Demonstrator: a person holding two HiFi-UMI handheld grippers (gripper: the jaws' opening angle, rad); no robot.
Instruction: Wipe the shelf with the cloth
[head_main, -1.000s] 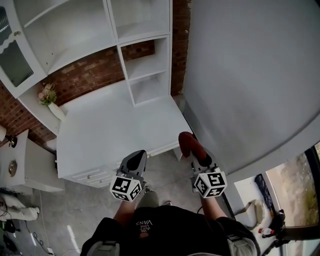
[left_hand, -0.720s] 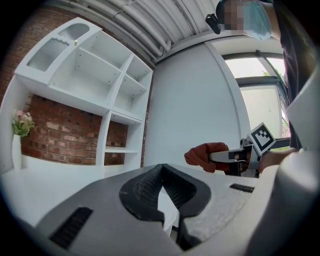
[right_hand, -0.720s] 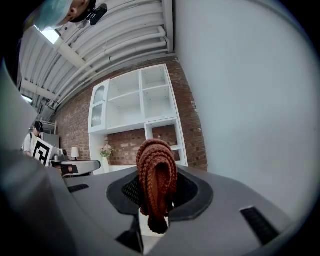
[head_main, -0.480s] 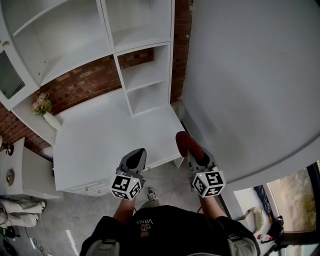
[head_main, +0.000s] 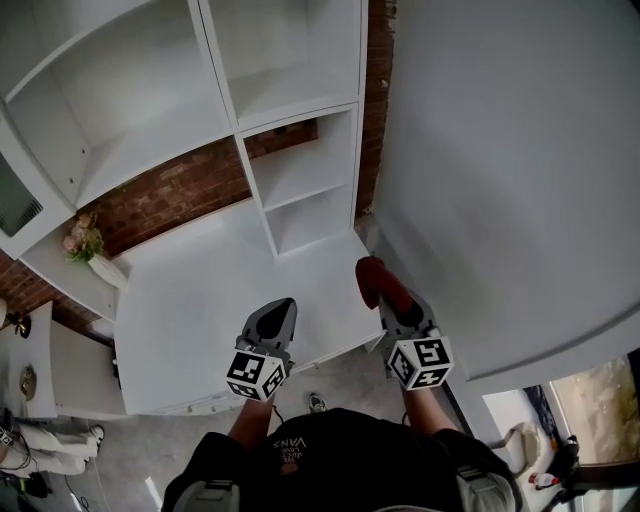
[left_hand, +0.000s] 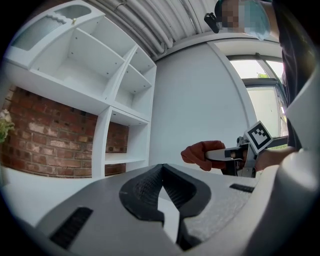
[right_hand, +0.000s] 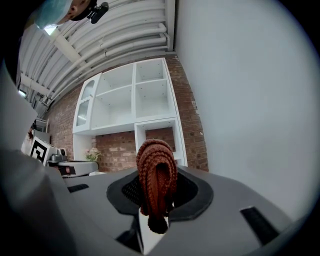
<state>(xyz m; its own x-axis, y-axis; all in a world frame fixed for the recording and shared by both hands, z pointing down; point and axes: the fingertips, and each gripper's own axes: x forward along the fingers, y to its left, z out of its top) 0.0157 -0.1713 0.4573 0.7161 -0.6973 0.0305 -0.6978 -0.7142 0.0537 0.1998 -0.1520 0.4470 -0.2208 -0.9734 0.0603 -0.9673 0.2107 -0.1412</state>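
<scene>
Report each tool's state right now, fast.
The left tool is closed, with nothing between its jaws.
The right tool is closed on the reddish-brown cloth.

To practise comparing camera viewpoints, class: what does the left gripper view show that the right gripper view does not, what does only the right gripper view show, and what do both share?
Only the left gripper view: the left gripper along its own jaws, which are together with nothing between them. Only the right gripper view: the right gripper along its own jaws, clamped on the folded cloth, seen end-on and close. Both: the white shelf unit, the brick wall, the cloth, and the other gripper seen from the side.
</scene>
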